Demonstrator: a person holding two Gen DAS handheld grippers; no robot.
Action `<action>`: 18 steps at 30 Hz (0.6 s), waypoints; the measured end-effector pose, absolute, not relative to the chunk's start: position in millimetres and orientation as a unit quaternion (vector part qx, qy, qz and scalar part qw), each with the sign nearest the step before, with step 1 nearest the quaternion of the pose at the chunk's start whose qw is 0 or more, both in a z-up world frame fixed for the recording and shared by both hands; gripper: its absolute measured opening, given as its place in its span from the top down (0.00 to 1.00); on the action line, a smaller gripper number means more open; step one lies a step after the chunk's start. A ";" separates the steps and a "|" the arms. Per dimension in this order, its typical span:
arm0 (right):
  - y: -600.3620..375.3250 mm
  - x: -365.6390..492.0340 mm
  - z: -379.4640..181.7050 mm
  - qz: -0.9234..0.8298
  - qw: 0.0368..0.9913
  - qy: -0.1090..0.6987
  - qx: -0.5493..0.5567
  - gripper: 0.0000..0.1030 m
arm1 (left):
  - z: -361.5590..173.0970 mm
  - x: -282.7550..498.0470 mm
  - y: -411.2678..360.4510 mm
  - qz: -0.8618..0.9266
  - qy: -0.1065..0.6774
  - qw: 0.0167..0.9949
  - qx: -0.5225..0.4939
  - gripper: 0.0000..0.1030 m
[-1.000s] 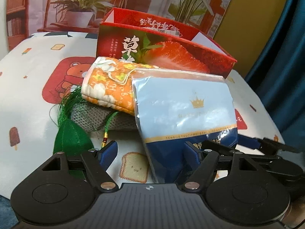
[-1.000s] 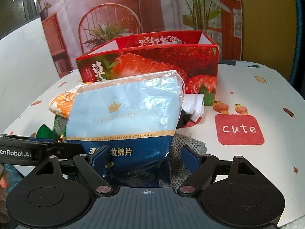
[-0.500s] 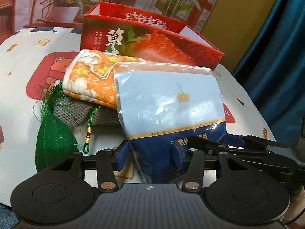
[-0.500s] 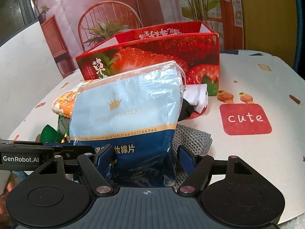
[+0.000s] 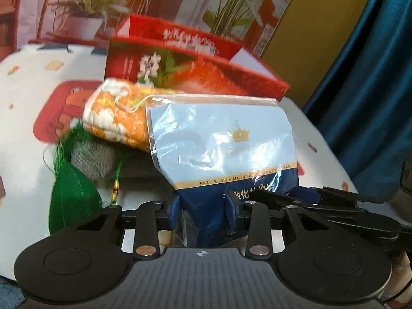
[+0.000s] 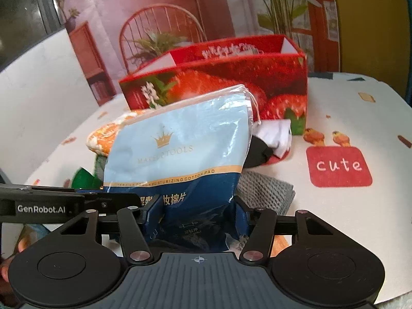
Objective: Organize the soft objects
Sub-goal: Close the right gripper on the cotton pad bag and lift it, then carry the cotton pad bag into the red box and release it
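Closing on the cotton-pad bag's (image 5: 221,149) dark lower end, left gripper (image 5: 203,211) and right gripper (image 6: 197,213) pinch opposite sides, presumably sharing the floppy load toward the strawberry box (image 6: 231,77).

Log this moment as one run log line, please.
step: grasp cotton pad bag | left gripper jaws closing on bag | right gripper jaws closing on bag | target: strawberry box

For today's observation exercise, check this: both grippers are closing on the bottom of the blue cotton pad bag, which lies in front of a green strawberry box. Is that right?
One detail is wrong: the strawberry box is red, not green, as the right wrist view shows. The rest stands: the left gripper and right gripper are closing on the bottom of the cotton pad bag.
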State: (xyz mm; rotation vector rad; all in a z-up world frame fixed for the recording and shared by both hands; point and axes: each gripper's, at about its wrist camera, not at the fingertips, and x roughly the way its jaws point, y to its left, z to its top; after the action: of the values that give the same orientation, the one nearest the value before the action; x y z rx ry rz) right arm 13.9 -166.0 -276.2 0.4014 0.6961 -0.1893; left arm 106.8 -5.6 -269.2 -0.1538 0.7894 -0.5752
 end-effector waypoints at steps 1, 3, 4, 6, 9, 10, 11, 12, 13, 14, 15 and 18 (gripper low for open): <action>-166.6 12.2 -273.5 -0.090 0.918 0.333 0.197 0.50 | -264.7 103.8 -5.7 -0.278 0.368 0.884 -0.071 0.63; -168.1 8.6 -266.4 -0.087 0.922 0.320 0.199 0.50 | -257.6 99.3 -5.8 -0.280 0.352 0.891 -0.067 0.63; -168.6 7.3 -262.7 -0.085 0.924 0.314 0.200 0.50 | -253.5 97.5 -6.0 -0.281 0.344 0.894 -0.064 0.63; -169.8 4.5 -255.3 -0.082 0.929 0.301 0.200 0.50 | -245.7 92.4 -6.9 -0.282 0.327 0.900 -0.058 0.63; -169.9 2.4 -245.0 -0.077 0.936 0.285 0.195 0.50 | -231.3 89.6 -7.4 -0.280 0.313 0.906 -0.049 0.63; -169.8 2.2 -240.8 -0.074 0.938 0.279 0.191 0.50 | -225.4 90.1 -7.3 -0.280 0.309 0.907 -0.048 0.63; -168.8 2.2 -236.4 -0.072 0.940 0.275 0.189 0.50 | -220.2 90.6 -7.4 -0.281 0.306 0.908 -0.048 0.63; -169.3 2.3 -231.7 -0.071 0.942 0.269 0.188 0.50 | -215.3 91.0 -7.6 -0.281 0.302 0.910 -0.047 0.63; -170.9 2.7 -226.9 -0.069 0.942 0.265 0.192 0.50 | -209.7 91.5 -7.7 -0.282 0.299 0.910 -0.046 0.63; -173.3 3.7 -221.7 -0.066 0.943 0.261 0.197 0.50 | -206.1 91.2 -6.8 -0.282 0.298 0.911 -0.047 0.63; -175.9 4.9 -216.8 -0.064 0.943 0.258 0.200 0.50 | -202.1 92.7 -7.3 -0.284 0.295 0.911 -0.047 0.63; -181.9 9.3 -202.4 -0.063 0.945 0.249 0.202 0.51 | -185.1 100.4 -9.7 -0.286 0.282 0.915 -0.044 0.63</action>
State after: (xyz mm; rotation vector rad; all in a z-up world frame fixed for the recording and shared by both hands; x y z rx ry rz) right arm 9.3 -181.9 -202.4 0.4118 0.5076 -0.1277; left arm 100.4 -9.7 -185.1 -0.0899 0.5800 -0.5893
